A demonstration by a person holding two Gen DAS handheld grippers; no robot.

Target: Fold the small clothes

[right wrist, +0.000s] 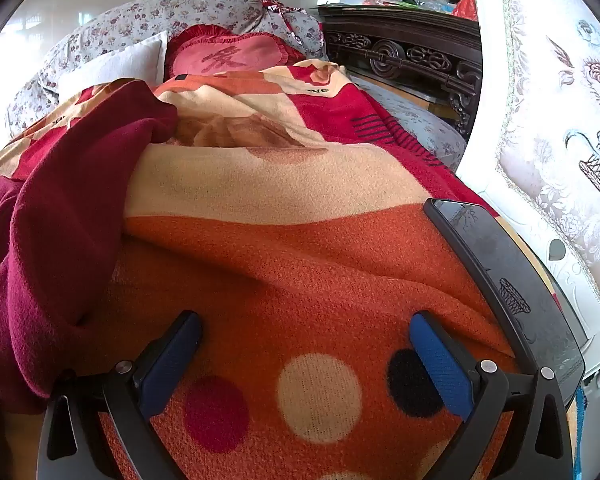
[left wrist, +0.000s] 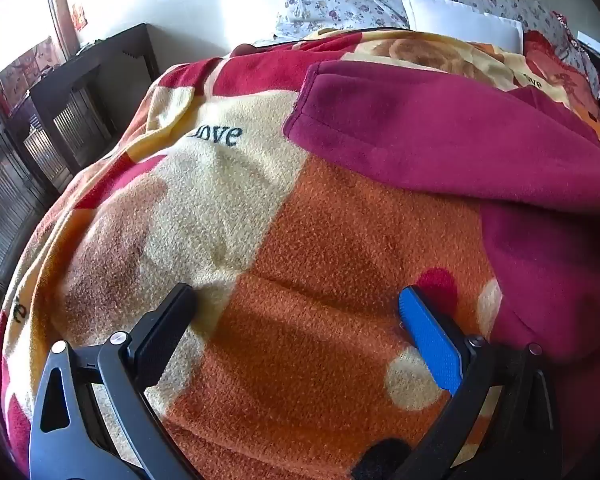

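A dark magenta fleece garment (left wrist: pixel 440 136) lies spread on an orange, cream and red patterned blanket (left wrist: pixel 300 248). In the left wrist view it fills the right and upper right. In the right wrist view the garment (right wrist: pixel 60 216) lies bunched at the left. My left gripper (left wrist: pixel 298 300) is open and empty, low over the blanket, with the garment to its right. My right gripper (right wrist: pixel 306 328) is open and empty over the orange dotted part of the blanket (right wrist: pixel 300 264), with the garment to its left.
A black phone (right wrist: pixel 496 268) lies on the blanket's right edge. Floral pillows (left wrist: pixel 340 0), a white pillow (left wrist: pixel 460 20) and a red cushion (right wrist: pixel 228 56) lie at the far end. A white embroidered chair (right wrist: pixel 552 140) stands right. Dark wooden furniture (left wrist: pixel 60 112) stands left.
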